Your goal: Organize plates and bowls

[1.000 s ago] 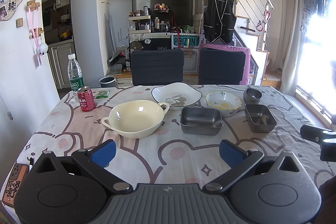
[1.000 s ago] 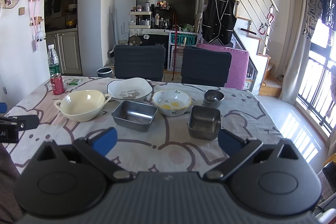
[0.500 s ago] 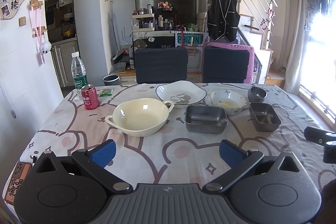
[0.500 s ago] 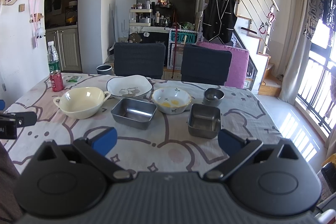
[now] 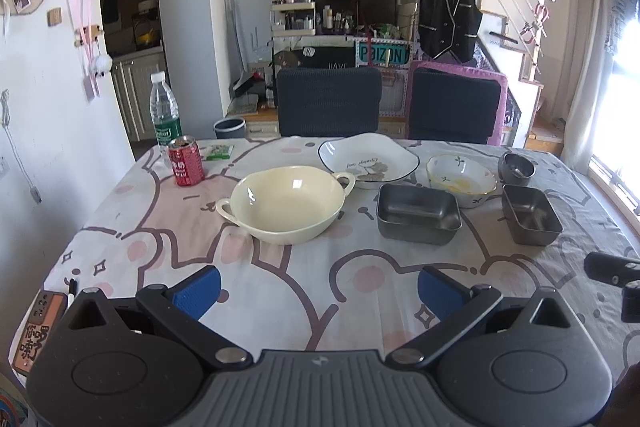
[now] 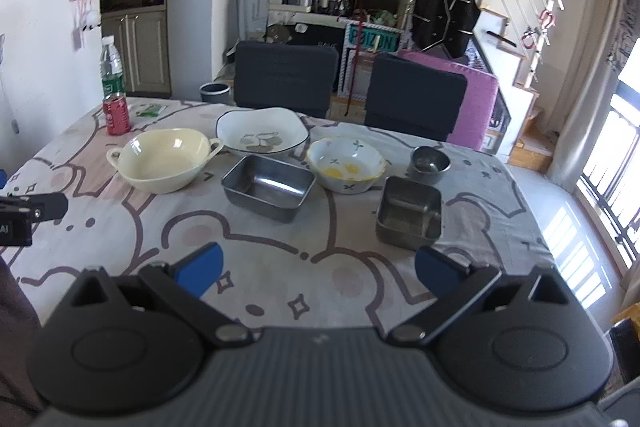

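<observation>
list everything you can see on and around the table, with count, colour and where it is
two-handled bowl: 1, cream, table left of centre
square plate: 1, white with dark rim, behind the cream bowl
patterned bowl: 1, white with yellow inside, right of the plate
rectangular tin: 1, grey metal, table centre
square tin: 1, grey metal, table right
small round bowl: 1, grey metal, far right
can: 1, red, far left
water bottle: 1, clear with green label, behind the can
green packet: 1, beside the can
chairs: 2, dark, far side
tablecloth: 1, white and pink cartoon print
left hand-held gripper: 1, black with blue pads, open
right hand-held gripper: 1, black with blue pads, open
</observation>
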The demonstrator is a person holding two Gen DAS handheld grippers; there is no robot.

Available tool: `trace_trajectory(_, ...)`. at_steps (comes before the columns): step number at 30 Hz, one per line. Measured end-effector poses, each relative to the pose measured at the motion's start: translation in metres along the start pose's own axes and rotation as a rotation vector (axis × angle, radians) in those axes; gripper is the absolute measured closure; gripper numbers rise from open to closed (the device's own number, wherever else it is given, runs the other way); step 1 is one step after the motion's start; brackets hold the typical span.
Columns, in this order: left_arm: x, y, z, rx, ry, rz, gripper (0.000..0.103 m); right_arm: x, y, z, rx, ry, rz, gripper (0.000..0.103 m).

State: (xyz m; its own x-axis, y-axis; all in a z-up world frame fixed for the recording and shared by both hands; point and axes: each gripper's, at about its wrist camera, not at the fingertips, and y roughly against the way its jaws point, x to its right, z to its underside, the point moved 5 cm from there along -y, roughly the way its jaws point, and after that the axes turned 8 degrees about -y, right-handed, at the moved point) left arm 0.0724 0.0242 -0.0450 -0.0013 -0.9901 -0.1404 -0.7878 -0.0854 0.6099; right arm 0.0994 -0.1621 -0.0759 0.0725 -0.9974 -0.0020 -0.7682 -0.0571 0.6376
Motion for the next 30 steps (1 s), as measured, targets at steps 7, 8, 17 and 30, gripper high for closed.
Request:
trace_trajectory(7, 0.002, -0.026, -0.012, -0.032, 0.003, -0.035, 0.0, -0.01, -0.028, -0.018, -0.029, 0.044, -0.025, 0.0)
trace_trajectory(8, 0.003, -0.03, -0.014, -0.033, 0.004, -0.043, 0.0, -0.011, -0.033, -0.022, -0.034, 0.044, -0.033, 0.0)
trace_trajectory(17, 0.006, -0.065, -0.036, -0.064, 0.033, -0.065, 0.0, -0.016, -0.072, -0.052, -0.03, 0.058, -0.071, 0.0)
trace_trajectory(30, 0.004, -0.115, -0.08, -0.042, 0.045, -0.083, 0.0, -0.001, -0.133, -0.105, 0.064, 0.068, -0.038, 0.0)
